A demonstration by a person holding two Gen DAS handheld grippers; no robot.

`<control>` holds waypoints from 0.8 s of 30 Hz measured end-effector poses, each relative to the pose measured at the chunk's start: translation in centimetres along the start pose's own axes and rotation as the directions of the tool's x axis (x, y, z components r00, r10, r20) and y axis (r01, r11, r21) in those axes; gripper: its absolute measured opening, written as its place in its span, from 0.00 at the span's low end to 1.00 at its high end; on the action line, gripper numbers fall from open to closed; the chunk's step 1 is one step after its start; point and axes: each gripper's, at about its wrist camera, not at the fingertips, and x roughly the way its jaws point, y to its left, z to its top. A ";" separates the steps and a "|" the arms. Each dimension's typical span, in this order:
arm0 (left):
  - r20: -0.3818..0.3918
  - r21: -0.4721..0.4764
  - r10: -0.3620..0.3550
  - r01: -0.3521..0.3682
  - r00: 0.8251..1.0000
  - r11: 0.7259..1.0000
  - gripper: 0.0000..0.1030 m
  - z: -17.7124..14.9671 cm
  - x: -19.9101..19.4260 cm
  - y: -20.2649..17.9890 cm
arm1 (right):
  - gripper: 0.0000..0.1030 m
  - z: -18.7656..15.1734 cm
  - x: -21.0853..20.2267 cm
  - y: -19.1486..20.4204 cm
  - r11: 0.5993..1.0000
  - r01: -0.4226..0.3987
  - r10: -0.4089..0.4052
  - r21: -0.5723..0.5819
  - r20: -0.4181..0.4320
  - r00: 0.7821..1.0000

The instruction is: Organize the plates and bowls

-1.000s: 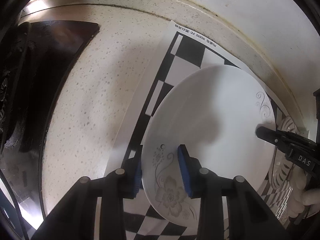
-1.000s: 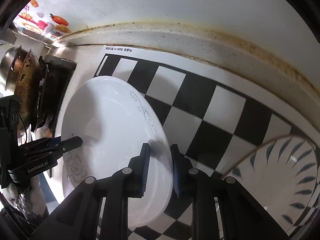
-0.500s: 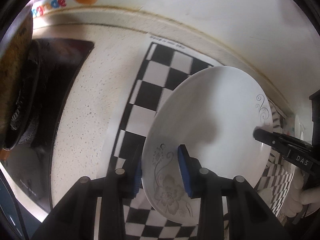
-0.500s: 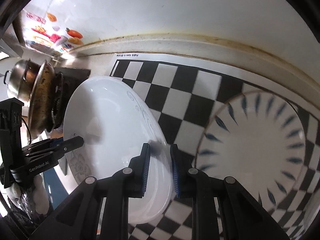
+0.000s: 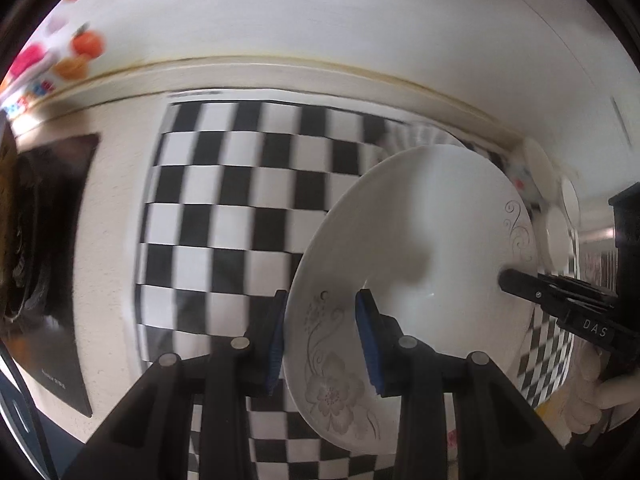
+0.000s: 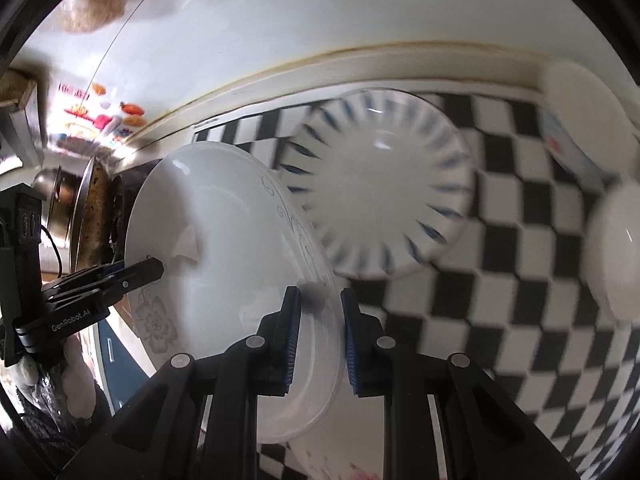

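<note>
A white plate with grey flower print is held in the air above the checkered mat, gripped on opposite rims. My left gripper is shut on its flowered edge. My right gripper is shut on the opposite rim of the plate; its fingers show in the left wrist view. A blue-striped plate lies on the mat just beyond the held plate. White bowls sit at the right.
A dark stove top with a pan is at the left. The white wall runs behind the counter. More white dishes stand at the far right by the wall.
Both grippers have lifted the white plate higher and carried it right. More of the mat, the whole striped plate and the bowls have come into view.
</note>
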 end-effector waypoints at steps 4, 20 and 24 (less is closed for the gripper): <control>-0.035 0.068 -0.010 0.012 0.999 0.998 0.30 -0.9 1.5 -4.0 | 0.22 -3.6 -1.9 -3.8 0.998 0.010 -0.011 0.061 0.016 1.000; -0.188 0.214 0.050 -0.009 0.981 0.977 0.30 -5.5 7.7 -12.8 | 0.22 -13.9 -1.3 -13.5 0.973 0.009 0.001 0.232 -0.045 0.999; -0.207 0.213 0.070 -0.025 0.976 0.977 0.30 -6.1 8.6 -12.8 | 0.22 -14.3 -0.6 -13.6 0.974 0.010 0.004 0.227 -0.060 0.998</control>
